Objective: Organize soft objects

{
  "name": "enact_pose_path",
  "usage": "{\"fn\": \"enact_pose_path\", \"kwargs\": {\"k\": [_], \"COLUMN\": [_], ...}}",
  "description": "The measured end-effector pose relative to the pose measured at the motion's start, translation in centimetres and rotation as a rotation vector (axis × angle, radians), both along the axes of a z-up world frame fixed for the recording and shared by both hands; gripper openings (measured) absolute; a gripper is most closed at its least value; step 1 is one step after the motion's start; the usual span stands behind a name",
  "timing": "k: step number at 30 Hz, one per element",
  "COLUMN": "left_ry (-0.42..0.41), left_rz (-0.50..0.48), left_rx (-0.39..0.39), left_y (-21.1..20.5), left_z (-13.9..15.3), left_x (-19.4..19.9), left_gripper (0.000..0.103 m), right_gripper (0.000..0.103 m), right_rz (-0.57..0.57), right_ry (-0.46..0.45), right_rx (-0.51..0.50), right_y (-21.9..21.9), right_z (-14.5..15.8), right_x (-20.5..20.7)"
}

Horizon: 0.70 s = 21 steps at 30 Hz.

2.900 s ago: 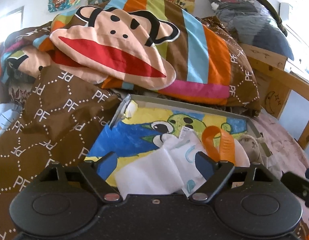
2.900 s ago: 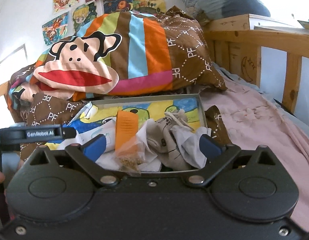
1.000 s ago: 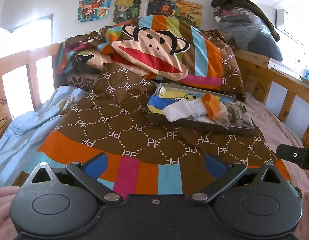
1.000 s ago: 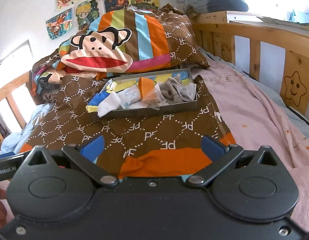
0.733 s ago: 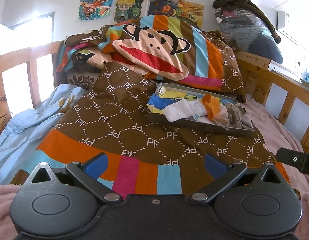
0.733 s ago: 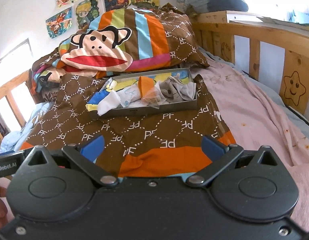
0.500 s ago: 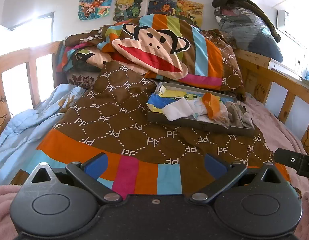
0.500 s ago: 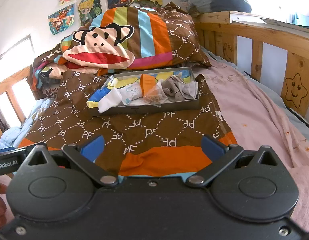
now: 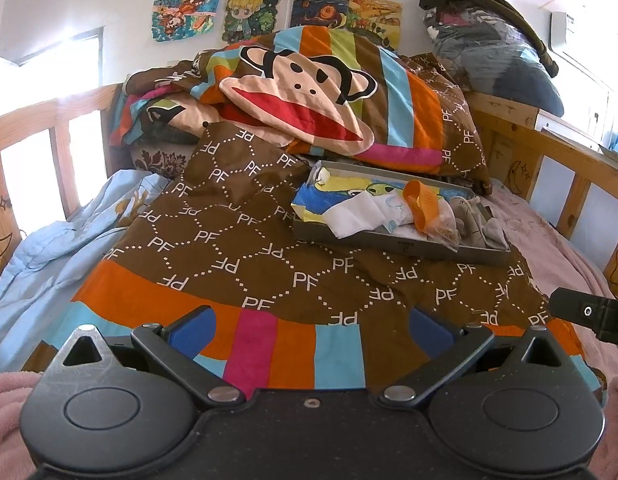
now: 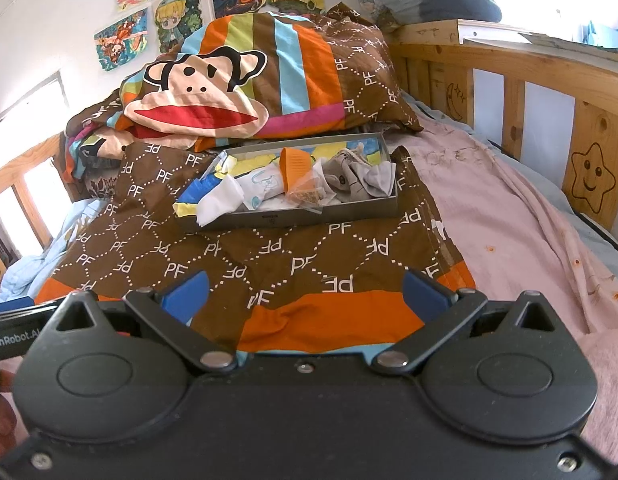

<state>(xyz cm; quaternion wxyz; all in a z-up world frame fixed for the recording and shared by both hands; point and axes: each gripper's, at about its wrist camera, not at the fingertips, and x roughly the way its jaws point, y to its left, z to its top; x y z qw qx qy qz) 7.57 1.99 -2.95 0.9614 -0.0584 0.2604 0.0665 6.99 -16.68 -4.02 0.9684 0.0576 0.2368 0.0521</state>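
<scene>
Left tongs (image 9: pixel 311 328): spread, empty, low in the frame, well apart from my tray (image 9: pixel 393 242).
Right tongs (image 10: pixel 305 292): spread too, holding nothing.
Tray: right of centre in the left view, resting on the quilt (image 9: pixel 237 240), with soft things heaped inside.
White cloth (image 9: pixel 355 216): drapes over the near rim; I judge it could slide out.
Orange bag (image 10: pixel 295 168): sits loose on top and may tip.
Quilt: soft footing, so a nudge could tilt my tray.

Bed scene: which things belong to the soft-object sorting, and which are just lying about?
Job: tray; white cloth; orange pouch; grey socks; left gripper and right gripper, both open and empty.

Lying about: monkey quilt; wall pictures; pink sheet; bed rail.
</scene>
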Motion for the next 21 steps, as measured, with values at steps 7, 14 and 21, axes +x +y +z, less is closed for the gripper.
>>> {"fn": "enact_pose_path", "kwargs": {"k": [7, 14, 21], "left_ry": [0.005, 0.005, 0.004], "left_rz": [0.002, -0.001, 0.001], "left_rx": [-0.001, 0.003, 0.002], "left_y": [0.0, -0.03, -0.09], "left_z": [0.01, -0.01, 0.01], "left_x": [0.05, 0.07, 0.07], "left_gripper": [0.102, 0.102, 0.102], "right_gripper": [0.103, 0.103, 0.103], "right_rz": [0.0, -0.001, -0.002], "right_ry": [0.0, 0.003, 0.006], "right_rx": [0.0, 0.001, 0.001], "right_y": [0.0, 0.04, 0.12], "right_z": [0.0, -0.07, -0.15], "right_x": [0.01, 0.03, 0.1]}}
